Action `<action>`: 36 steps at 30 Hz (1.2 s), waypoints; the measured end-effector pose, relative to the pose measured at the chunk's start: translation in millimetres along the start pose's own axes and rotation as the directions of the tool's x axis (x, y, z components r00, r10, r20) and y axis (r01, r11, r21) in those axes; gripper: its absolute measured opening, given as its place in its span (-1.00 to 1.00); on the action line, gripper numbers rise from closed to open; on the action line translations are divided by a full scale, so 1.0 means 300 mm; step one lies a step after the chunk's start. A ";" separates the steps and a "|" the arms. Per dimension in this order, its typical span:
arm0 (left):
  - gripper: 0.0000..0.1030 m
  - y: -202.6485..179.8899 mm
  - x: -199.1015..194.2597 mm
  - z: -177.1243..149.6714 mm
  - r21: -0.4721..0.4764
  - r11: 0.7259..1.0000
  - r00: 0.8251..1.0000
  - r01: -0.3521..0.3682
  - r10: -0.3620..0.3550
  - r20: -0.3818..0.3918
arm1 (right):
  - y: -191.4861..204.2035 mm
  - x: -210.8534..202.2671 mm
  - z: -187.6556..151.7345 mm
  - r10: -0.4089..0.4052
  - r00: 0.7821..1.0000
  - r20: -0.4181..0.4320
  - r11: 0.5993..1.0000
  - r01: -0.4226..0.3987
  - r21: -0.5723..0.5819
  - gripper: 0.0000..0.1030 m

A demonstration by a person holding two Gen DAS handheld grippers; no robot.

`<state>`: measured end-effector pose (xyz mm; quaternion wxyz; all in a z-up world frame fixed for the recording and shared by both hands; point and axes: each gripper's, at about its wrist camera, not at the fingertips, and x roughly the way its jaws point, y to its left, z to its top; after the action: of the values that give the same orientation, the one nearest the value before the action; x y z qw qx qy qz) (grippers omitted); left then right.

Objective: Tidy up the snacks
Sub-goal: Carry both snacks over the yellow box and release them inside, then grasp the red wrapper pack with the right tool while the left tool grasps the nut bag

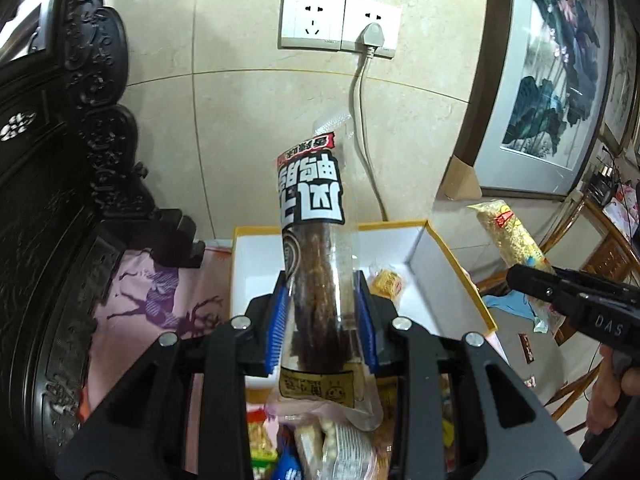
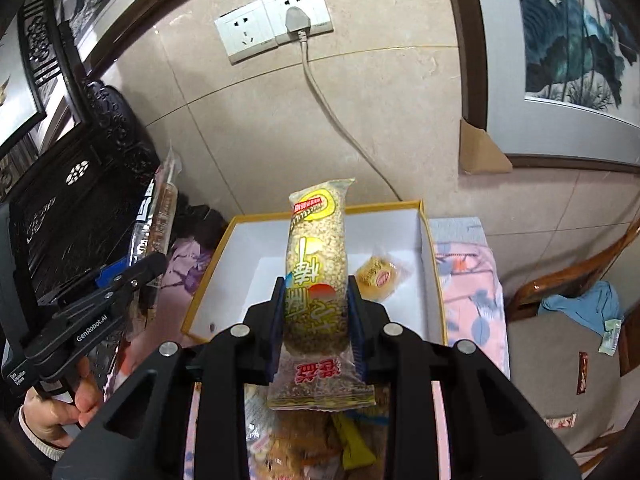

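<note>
Left claw (image 1: 322, 316) clamps a meat-stick packet (image 1: 310, 216), right claw (image 2: 318, 320) a grain bar (image 2: 316, 264), both probably bound for the white box (image 2: 430, 256).

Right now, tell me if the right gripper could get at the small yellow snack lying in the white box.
Probably not yet: the right gripper is shut on the long grain bar. The small yellow snack lies uncovered just ahead in the open box; the path looks free once the bar is released.

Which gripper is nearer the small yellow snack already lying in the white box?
Right. The small yellow snack lies just beyond the right gripper, off its right jaw. The left gripper, farther left, holds its packet over the box.
</note>
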<state>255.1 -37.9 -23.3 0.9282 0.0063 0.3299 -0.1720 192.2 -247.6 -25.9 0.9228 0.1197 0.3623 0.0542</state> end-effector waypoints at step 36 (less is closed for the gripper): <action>0.96 -0.009 -0.162 -0.488 0.007 0.995 0.976 -0.098 0.097 -0.197 | -0.184 -0.057 -0.682 -0.054 0.958 -0.280 0.999 0.053 -0.010 0.18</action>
<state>129.7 -6.9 -107.8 0.8984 0.0381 0.4196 -0.1243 41.1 -266.9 -174.0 0.8634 0.0998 0.4924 0.0462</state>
